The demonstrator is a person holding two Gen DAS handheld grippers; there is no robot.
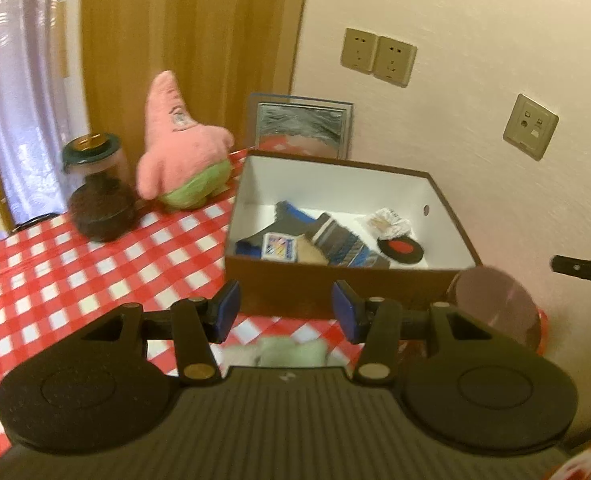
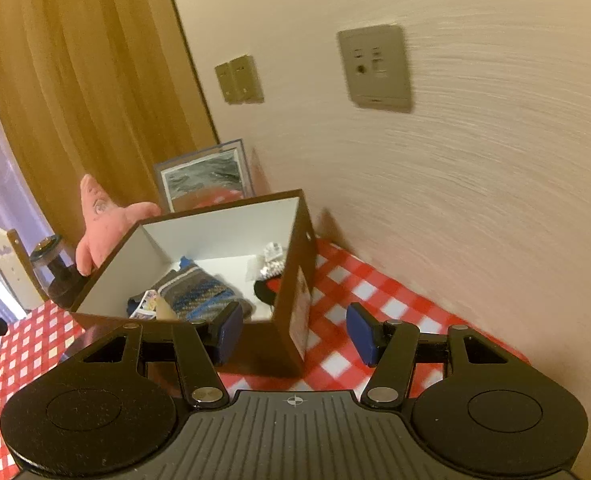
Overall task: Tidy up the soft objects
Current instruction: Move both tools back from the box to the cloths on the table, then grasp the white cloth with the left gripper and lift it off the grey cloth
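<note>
A brown box (image 1: pixel 335 284) with a white inside stands on the red checked tablecloth (image 1: pixel 75 280). It holds striped socks (image 1: pixel 343 246), a small card (image 1: pixel 279 249) and a black and red disc (image 1: pixel 401 250). A pink star plush (image 1: pixel 179 144) sits left of the box. A pale green soft thing (image 1: pixel 291 352) lies under my open left gripper (image 1: pixel 285 310), just before the box. My right gripper (image 2: pixel 293 332) is open and empty at the box's near right corner (image 2: pixel 291 340). The plush (image 2: pixel 103 220) shows behind the box in the right wrist view.
A dark glass jar (image 1: pixel 99 196) stands left of the plush. A framed picture (image 1: pixel 301 128) leans on the wall behind the box. A pink round lid (image 1: pixel 495 300) sits right of the box. Wall sockets (image 1: pixel 377 56) are above. A chair back (image 2: pixel 11 268) is at far left.
</note>
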